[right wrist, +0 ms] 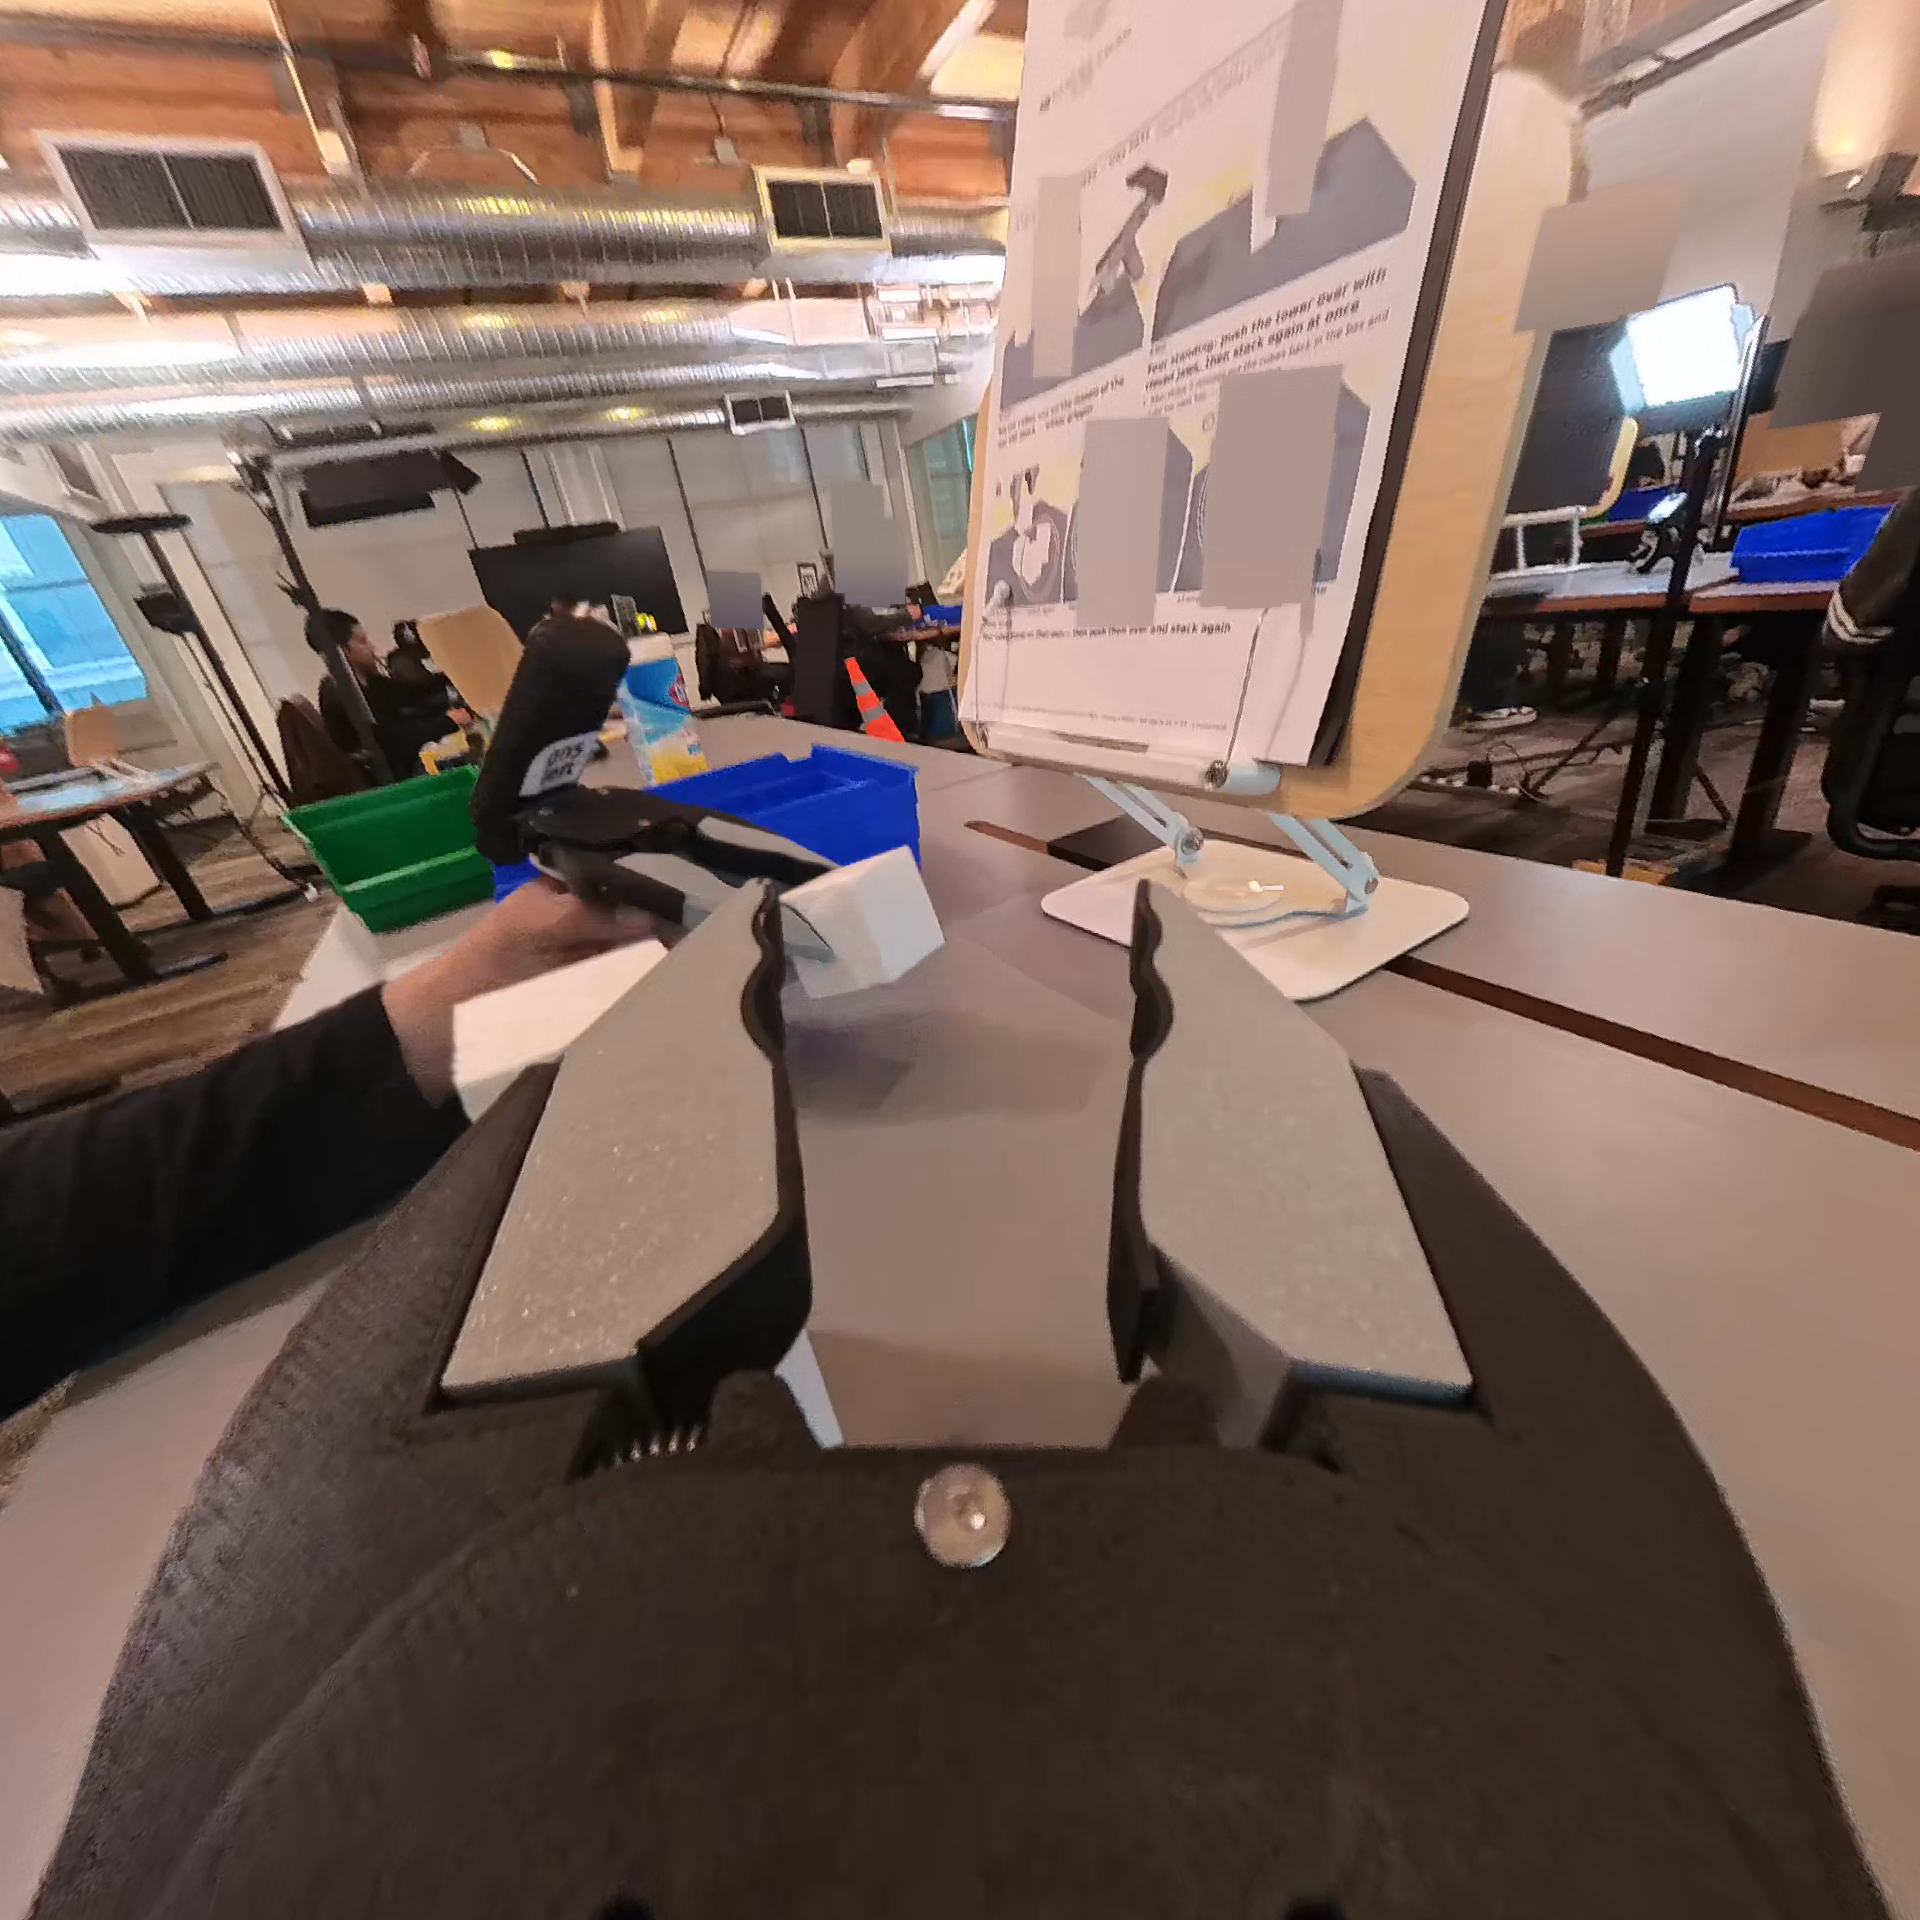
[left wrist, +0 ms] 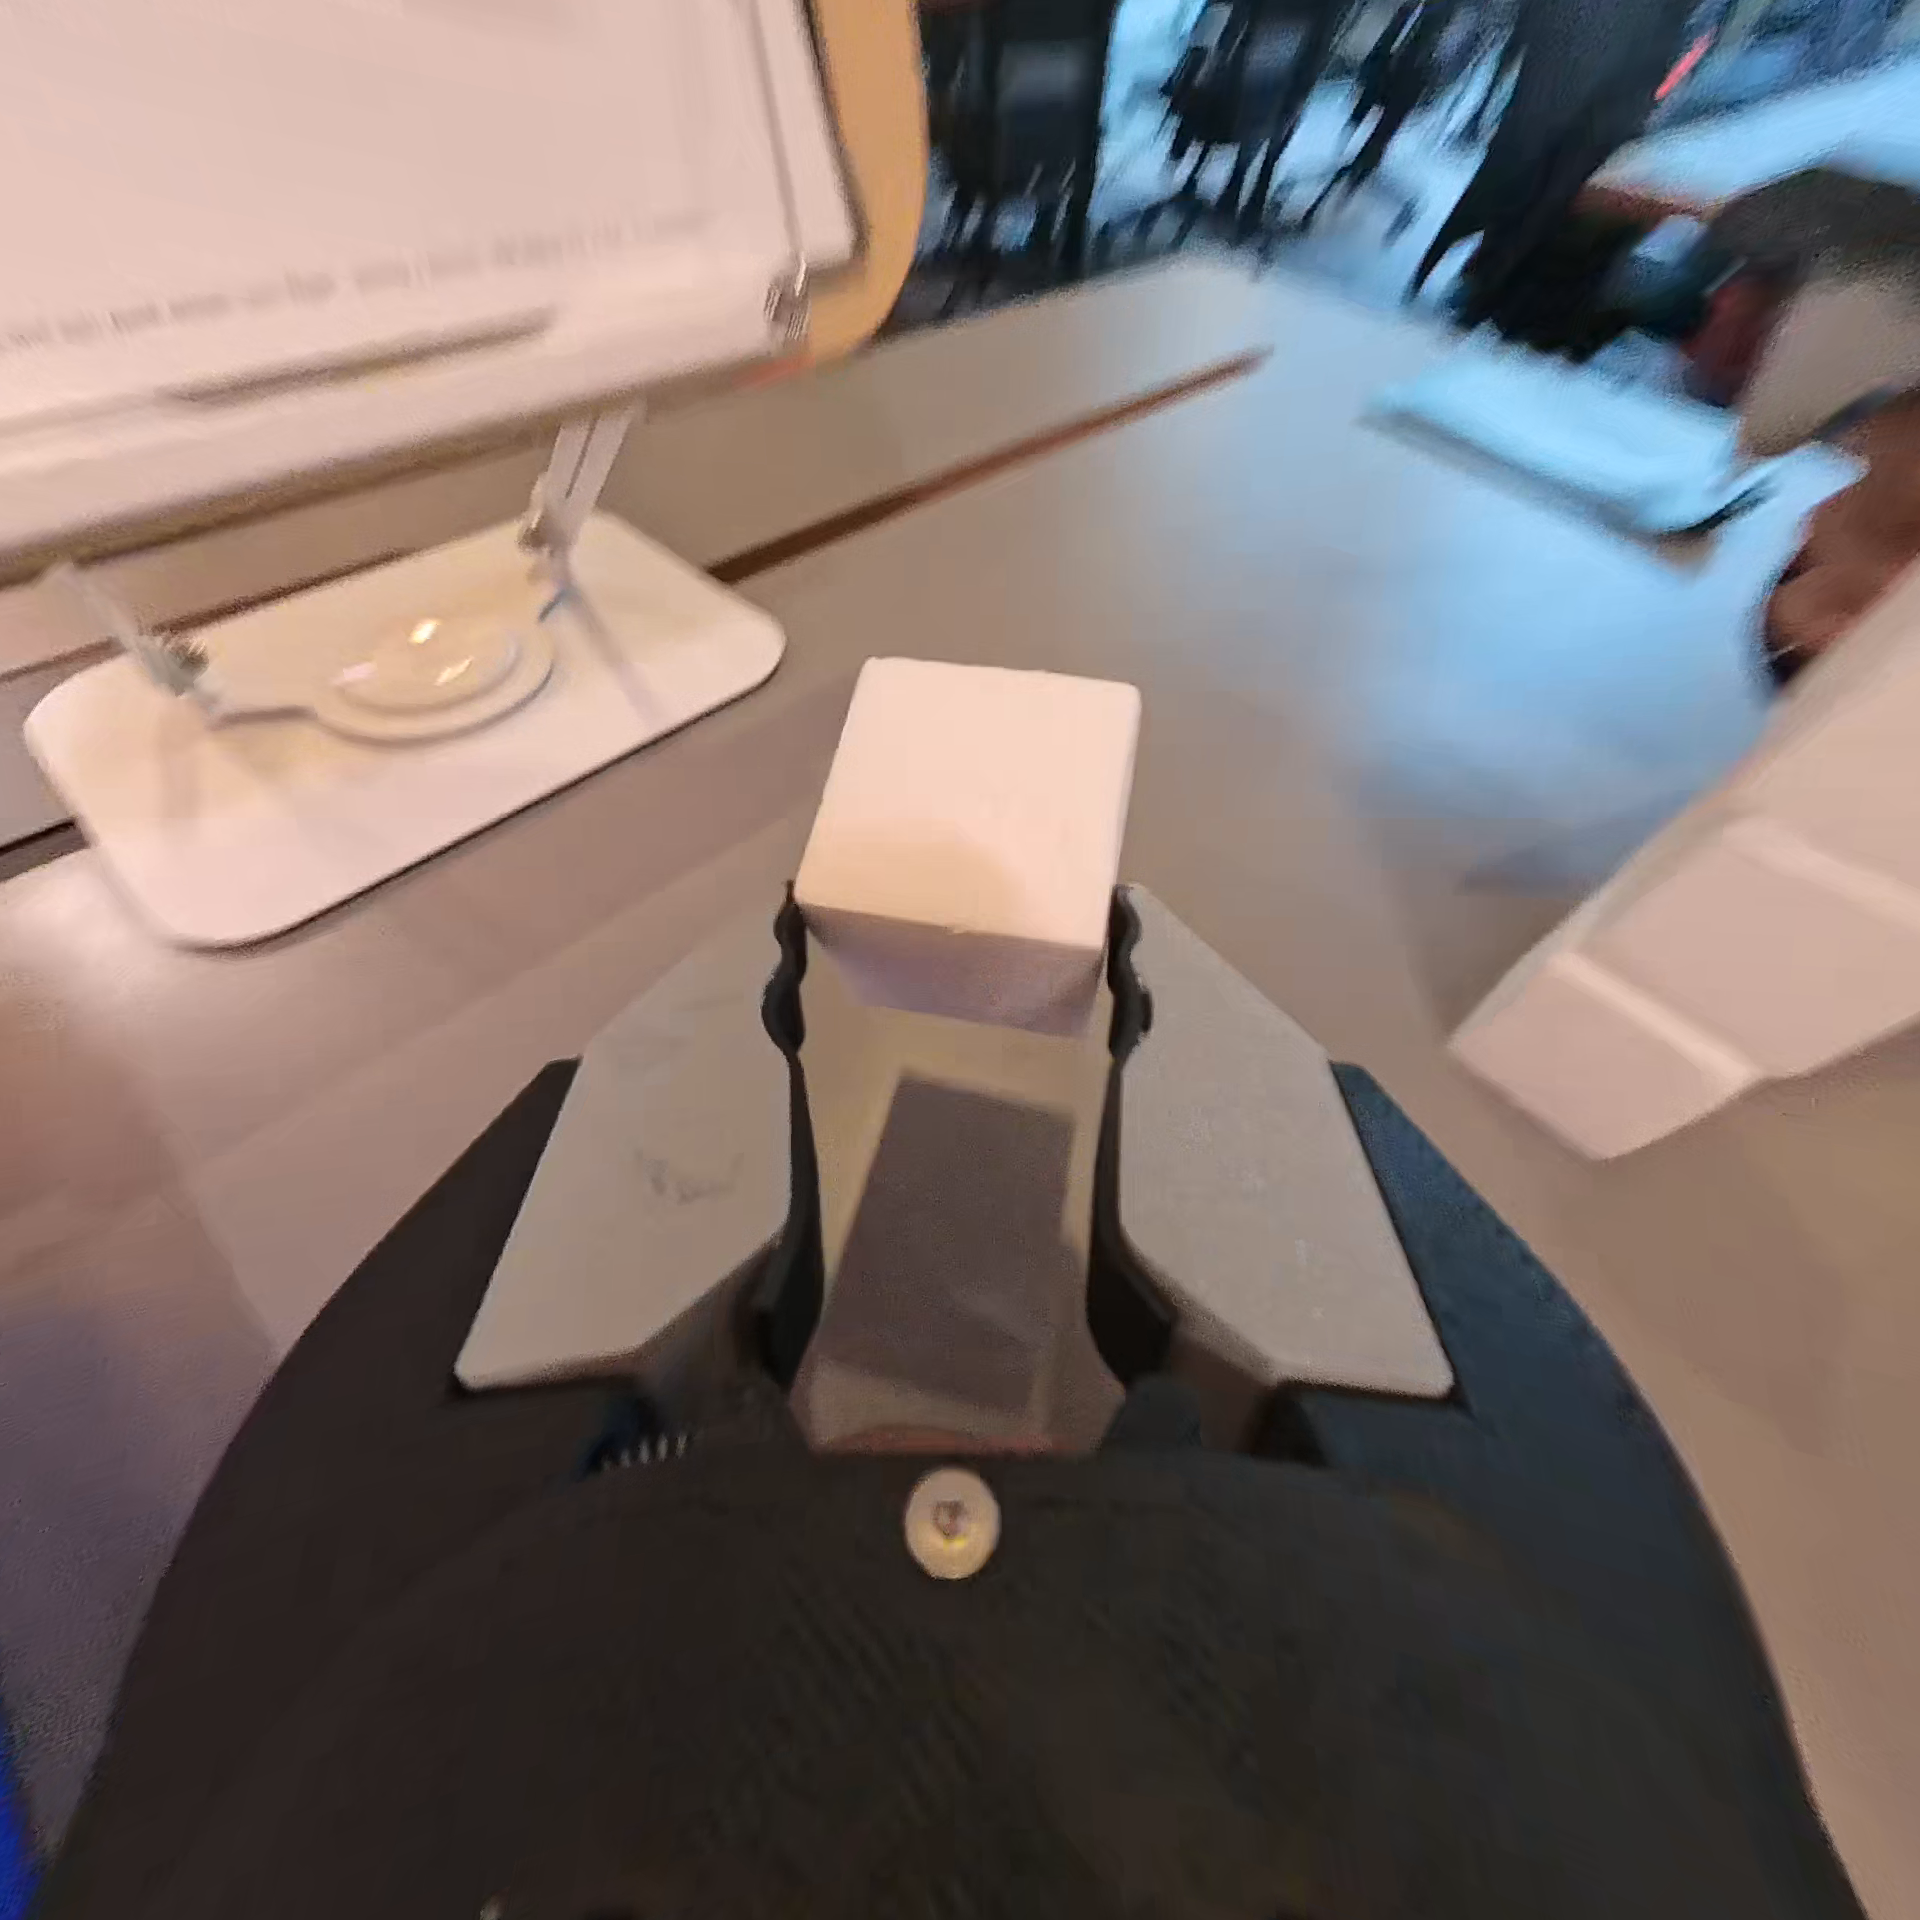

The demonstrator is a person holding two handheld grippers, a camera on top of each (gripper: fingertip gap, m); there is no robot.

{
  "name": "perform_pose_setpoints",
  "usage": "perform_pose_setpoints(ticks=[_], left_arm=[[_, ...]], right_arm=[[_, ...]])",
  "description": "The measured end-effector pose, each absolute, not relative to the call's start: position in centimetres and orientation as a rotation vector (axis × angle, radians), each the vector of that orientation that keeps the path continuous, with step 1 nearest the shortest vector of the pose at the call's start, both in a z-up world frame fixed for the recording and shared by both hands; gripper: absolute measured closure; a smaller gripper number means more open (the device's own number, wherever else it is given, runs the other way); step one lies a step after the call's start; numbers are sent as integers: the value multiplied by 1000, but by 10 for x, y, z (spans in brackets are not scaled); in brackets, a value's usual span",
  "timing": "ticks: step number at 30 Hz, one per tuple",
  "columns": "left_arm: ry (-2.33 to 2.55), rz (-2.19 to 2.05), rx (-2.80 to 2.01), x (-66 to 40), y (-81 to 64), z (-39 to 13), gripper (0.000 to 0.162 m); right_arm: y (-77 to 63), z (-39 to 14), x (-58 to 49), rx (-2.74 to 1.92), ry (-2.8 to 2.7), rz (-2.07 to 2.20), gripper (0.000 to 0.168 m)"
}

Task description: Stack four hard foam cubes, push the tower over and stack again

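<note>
My left gripper point(left wrist: 956, 935) is shut on a white foam cube point(left wrist: 971, 800), pinching its near end between both fingertips. The cube is tilted and held a little above the grey table point(left wrist: 1195, 644). In the right wrist view the left gripper point(right wrist: 821, 930) comes in from the left, held by a hand, with the cube point(right wrist: 878, 920) in its tips and a shadow on the table below. My right gripper point(right wrist: 956, 935) is open and empty, just right of the cube and behind it. No other cubes show.
A white stand point(right wrist: 1340, 935) with a tilted board of printed sheets point(right wrist: 1195, 416) stands at the table's back right; its base point(left wrist: 416, 769) is left of the cube. A blue bin point(right wrist: 821, 795) and a green bin point(right wrist: 395, 842) are far left. A pale blurred angular shape point(left wrist: 1704, 935) lies at right. Some 20 centimeters of space lies between my two pairs of fingers.
</note>
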State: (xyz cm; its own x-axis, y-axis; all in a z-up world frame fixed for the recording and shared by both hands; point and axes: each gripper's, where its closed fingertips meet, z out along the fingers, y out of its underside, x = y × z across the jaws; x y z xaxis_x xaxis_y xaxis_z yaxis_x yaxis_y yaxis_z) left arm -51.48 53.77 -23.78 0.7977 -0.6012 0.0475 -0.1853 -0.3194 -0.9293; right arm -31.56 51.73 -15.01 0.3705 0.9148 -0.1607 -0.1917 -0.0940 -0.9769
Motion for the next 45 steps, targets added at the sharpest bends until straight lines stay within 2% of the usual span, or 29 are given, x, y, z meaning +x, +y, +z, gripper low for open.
perform_pose_setpoints(ticks=[4, 8, 13, 22, 26, 35, 45], left_arm=[[621, -750, -1653, -492, 509, -187, 105], [646, -675, -1482, -490, 492, -151, 106], [749, -845, -1327, -466, 455, -122, 105], [959, -921, -1205, -422, 408, -109, 106], [1017, -927, -1175, -411, 394, -106, 105], [1122, -872, -1194, -391, 384, -118, 105], [1224, -815, -1229, -374, 377, -134, 105]], right_arm=[[517, -138, -305, -1291, -681, 1125, 104], [519, -134, -295, -1270, -659, 1078, 108], [514, -128, -293, -1242, -677, 1077, 108], [466, -97, -308, -1097, -845, 1175, 108], [425, -86, -329, -1006, -999, 1217, 98], [369, -102, -369, -939, -1264, 1200, 87], [364, -106, -377, -946, -1283, 1191, 93]])
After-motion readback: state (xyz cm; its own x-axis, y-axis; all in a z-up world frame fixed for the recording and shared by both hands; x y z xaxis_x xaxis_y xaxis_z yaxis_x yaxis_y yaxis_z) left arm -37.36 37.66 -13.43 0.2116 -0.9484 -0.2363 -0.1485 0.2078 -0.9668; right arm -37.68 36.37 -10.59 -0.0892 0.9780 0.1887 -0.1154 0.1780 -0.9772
